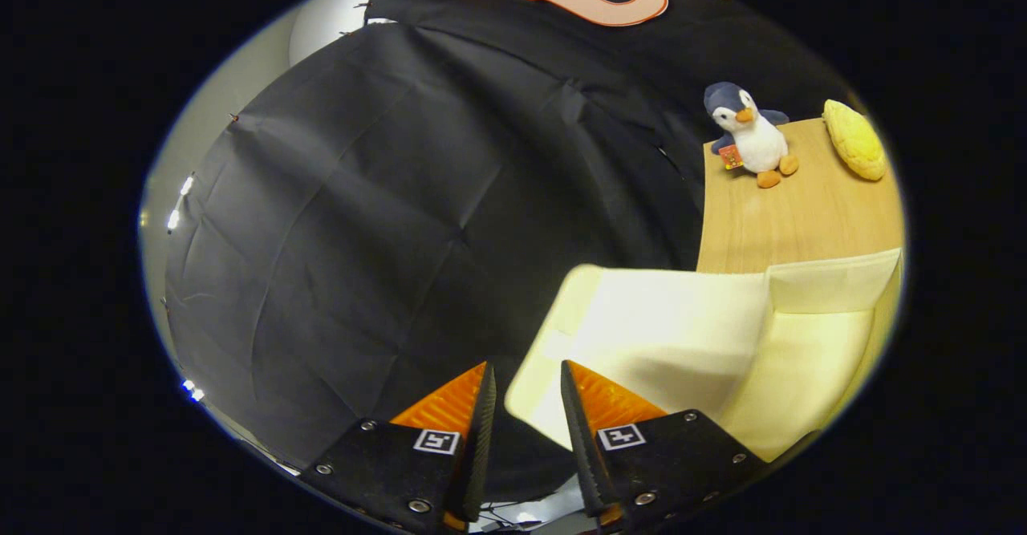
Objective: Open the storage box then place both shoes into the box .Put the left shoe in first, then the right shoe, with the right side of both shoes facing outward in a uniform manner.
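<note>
Storage box [722, 342]: you have the cream, fabric-sided box just ahead of your jaws and off to their right side; its near corner reaches in between the two fingertips.
Box state: you are looking at a broad pale panel tilted toward you, with a folded edge behind it; whether that panel is the lid or a wall you cannot tell from here.
Jaws [525, 378]: yours are released, the fingers parted with a clear gap, and neither finger presses on the box.
Jaw contact: the box corner sits in the gap; touching or just apart cannot be told.
Table [794, 214]: the wooden top lies beyond the box, further out from your jaws and to their right.
Penguin toy [750, 135]: a plush penguin sits upright on the table's far edge, well beyond your jaws.
Yellow plush [854, 150]: a knobbly yellow soft toy lies on the table just beside the penguin, on its outer side.
Booth wall [385, 222]: black cloth hangs straight ahead of your left finger and beyond it.
</note>
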A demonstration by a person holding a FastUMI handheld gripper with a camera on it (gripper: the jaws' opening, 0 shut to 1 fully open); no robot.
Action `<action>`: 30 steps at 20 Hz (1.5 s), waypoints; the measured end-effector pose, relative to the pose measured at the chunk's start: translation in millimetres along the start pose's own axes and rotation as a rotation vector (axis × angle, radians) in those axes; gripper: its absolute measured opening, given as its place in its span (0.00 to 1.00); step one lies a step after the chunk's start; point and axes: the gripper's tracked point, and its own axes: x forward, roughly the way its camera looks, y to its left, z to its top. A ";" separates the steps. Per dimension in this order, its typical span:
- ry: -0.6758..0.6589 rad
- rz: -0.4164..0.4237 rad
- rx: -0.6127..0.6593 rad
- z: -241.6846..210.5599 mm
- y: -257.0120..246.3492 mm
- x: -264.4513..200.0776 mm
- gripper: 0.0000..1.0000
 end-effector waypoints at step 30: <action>-0.009 -0.959 -0.227 -118.5 -406.9 -340.0 0.82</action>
